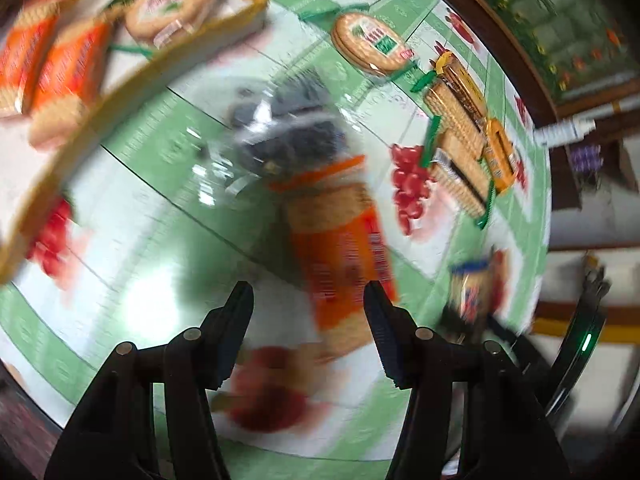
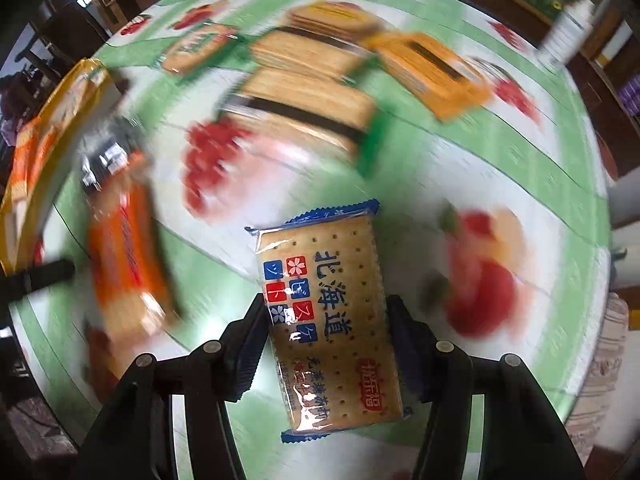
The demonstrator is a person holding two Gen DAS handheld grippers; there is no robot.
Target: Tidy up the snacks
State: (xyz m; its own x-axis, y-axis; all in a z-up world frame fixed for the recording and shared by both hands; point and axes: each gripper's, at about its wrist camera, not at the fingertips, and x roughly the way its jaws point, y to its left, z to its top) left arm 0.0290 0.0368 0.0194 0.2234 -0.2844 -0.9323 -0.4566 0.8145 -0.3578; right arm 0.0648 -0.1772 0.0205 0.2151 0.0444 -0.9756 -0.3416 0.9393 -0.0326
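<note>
The tabletop (image 2: 400, 184) wears a glossy printed plastic cover, smooth and throwing bright glare. The cracker pack (image 2: 326, 320) is wrapped in clear shiny film with blue crimped ends. The orange biscuit pack (image 1: 344, 264) has the same glossy wrapper. The right gripper's fingers (image 2: 248, 344) look like matt black plastic with ribbed pads; metal pins glint at the joints. The tray (image 1: 120, 76) looks like yellow-rimmed card.
</note>
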